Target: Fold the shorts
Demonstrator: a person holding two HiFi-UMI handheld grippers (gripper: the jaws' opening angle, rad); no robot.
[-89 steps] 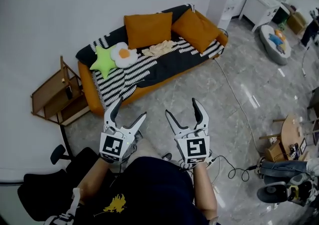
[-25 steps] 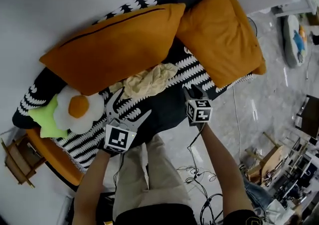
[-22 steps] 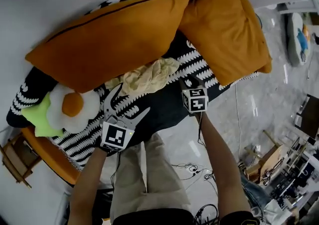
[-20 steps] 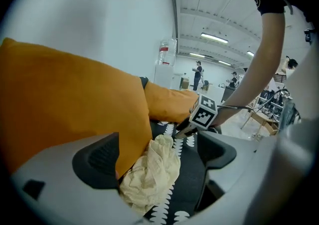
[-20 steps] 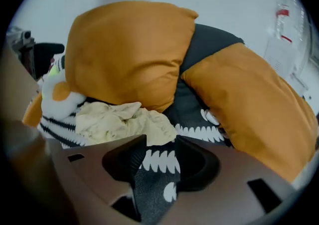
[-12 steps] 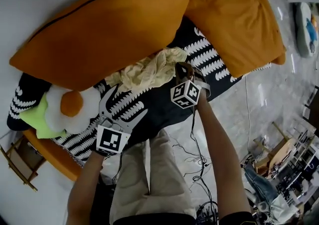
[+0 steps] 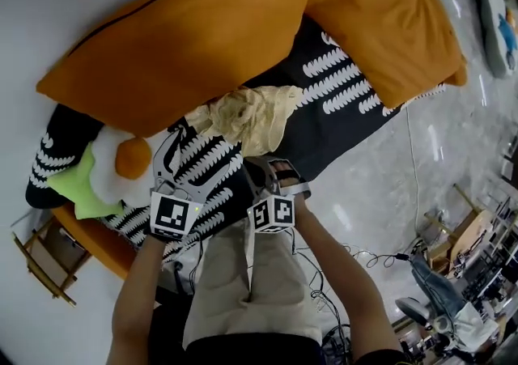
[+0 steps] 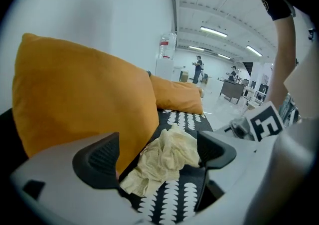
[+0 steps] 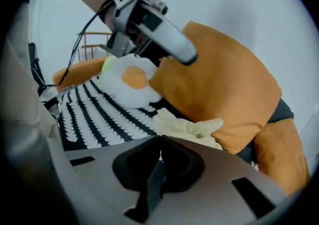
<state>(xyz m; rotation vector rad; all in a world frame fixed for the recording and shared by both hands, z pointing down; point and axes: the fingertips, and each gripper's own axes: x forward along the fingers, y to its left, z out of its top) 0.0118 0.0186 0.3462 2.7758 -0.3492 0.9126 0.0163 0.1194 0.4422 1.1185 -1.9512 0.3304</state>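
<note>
On the black-and-white patterned sofa cover (image 7: pixel 340 88), the crumpled pale-yellow cloth shorts (image 7: pixel 247 116) lie against the big orange cushion (image 7: pixel 186 40). My left tongs (image 8: pixel 155 155) stand open just short of the shorts. My right tongs (image 9: pixel 160 141) have just closed, pads together near the heap's front edge, apparently with nothing caught. A fried-egg plush pillow (image 7: pixel 121 165) lies nearby.
</note>
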